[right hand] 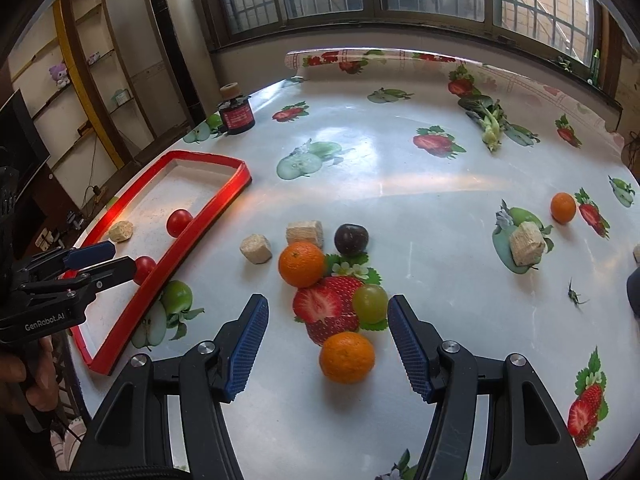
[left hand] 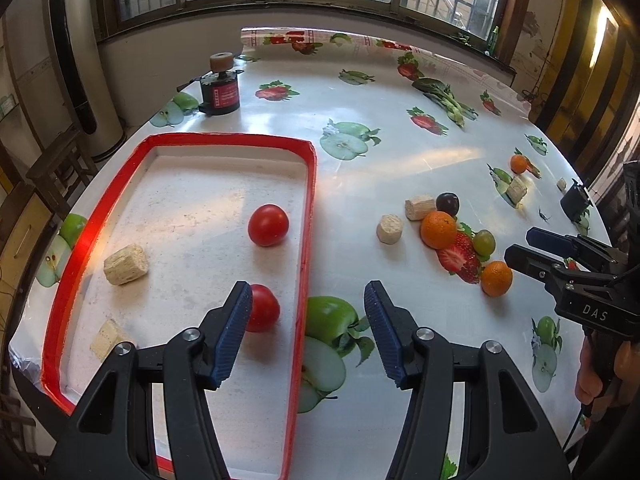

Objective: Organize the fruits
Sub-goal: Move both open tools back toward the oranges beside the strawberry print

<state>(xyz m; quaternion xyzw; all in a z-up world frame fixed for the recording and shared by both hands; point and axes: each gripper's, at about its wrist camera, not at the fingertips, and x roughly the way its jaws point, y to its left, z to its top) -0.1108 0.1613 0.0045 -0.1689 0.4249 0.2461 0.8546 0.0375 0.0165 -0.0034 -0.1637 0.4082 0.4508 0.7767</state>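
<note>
A red-rimmed tray (left hand: 308, 200) holds two tomatoes (left hand: 268, 225) (left hand: 262, 308) and some beige blocks (left hand: 126, 264). My left gripper (left hand: 308, 300) stands open over the tray's right rim, with the nearer tomato just past its left finger and nothing between the pads. To the right, my right gripper (right hand: 328, 308) is open with an orange (right hand: 347, 357) lying on the table between its fingers, clear of both pads. Just beyond are a second orange (right hand: 301, 264), a green grape (right hand: 370, 303) and a dark plum (right hand: 351, 239). A third orange (right hand: 563, 208) sits far right.
Beige blocks (right hand: 256, 249) (right hand: 305, 232) (right hand: 528, 243) lie among the fruit on the fruit-print tablecloth (right hand: 400, 184). A dark jar with a cork top (left hand: 220, 92) stands at the back left, a leafy green vegetable (left hand: 444, 100) at the back right. The table's edge curves close on the right.
</note>
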